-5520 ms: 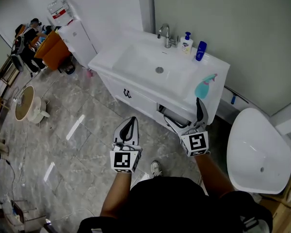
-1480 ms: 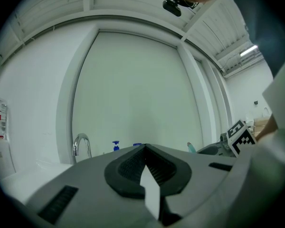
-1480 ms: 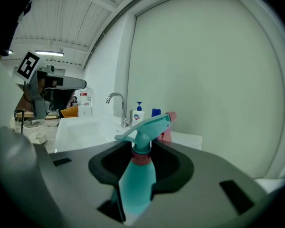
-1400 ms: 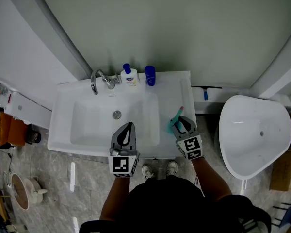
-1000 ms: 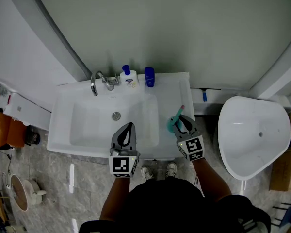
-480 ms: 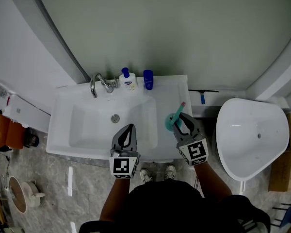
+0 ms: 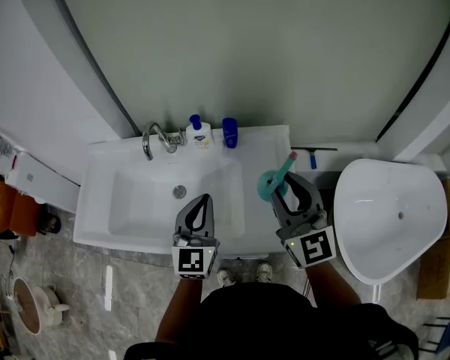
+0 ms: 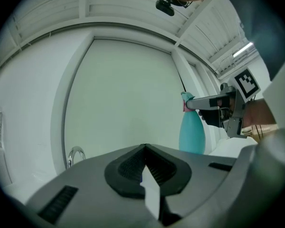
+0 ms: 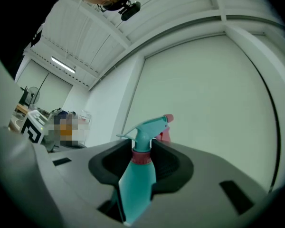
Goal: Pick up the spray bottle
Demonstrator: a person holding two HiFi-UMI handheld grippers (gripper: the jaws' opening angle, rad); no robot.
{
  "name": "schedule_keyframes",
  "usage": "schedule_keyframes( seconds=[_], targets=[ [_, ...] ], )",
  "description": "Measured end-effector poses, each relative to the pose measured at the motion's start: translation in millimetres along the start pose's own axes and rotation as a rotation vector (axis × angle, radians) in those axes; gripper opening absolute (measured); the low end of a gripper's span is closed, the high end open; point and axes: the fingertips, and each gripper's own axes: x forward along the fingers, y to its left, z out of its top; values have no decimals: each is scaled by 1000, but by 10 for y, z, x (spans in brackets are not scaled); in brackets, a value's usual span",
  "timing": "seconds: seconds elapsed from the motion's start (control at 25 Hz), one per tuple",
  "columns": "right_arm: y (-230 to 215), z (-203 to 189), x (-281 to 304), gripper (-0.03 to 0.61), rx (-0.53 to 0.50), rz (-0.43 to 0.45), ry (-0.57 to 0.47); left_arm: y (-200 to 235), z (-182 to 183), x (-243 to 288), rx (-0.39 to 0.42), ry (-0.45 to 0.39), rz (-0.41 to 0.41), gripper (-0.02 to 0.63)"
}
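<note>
The teal plastic spray bottle (image 9: pixel 137 175) is being held upright between the jaws of the right gripper (image 7: pixel 290 190). The jaws are being kept closed on its shoulder, just under the pink collar of the trigger head. This place is probably being chosen because the body is widening below it, so the bottle is less likely to slide down. The upright position is probably being kept so that no liquid is spilled.

In the head view the bottle is being seen over the right end of the white washbasin counter (image 7: pixel 105 201). It seems to be raised off the surface, but the gap under it cannot be seen clearly, so the pick-up is being judged as nearly complete.

The left gripper (image 7: pixel 202 201) is being held level over the basin, well apart from the bottle. Its jaws are pressed together with nothing between them, and it is probably being kept aside so as not to disturb the lift.

At the back edge, a chrome tap (image 7: pixel 154 137), a white pump bottle (image 7: pixel 199 132) and a dark blue bottle (image 7: pixel 230 132) are standing. A white toilet bowl (image 7: pixel 390 216) is being seen to the right.
</note>
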Motion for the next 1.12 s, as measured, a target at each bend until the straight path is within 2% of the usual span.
schedule_keyframes(
  seconds=[0.16,0.4,1.12],
  targets=[
    [-38,202,-11,129,9,-13,-35,6,85,12,-9,-20,-2,-3],
    [-60,290,54,129,2,-18,-67,45,157,56,-7,-41,-1,-3],
    [-109,181,74,126,-25,-69,-33,7,284,67,-17,-68,-20,-3]
  ],
)
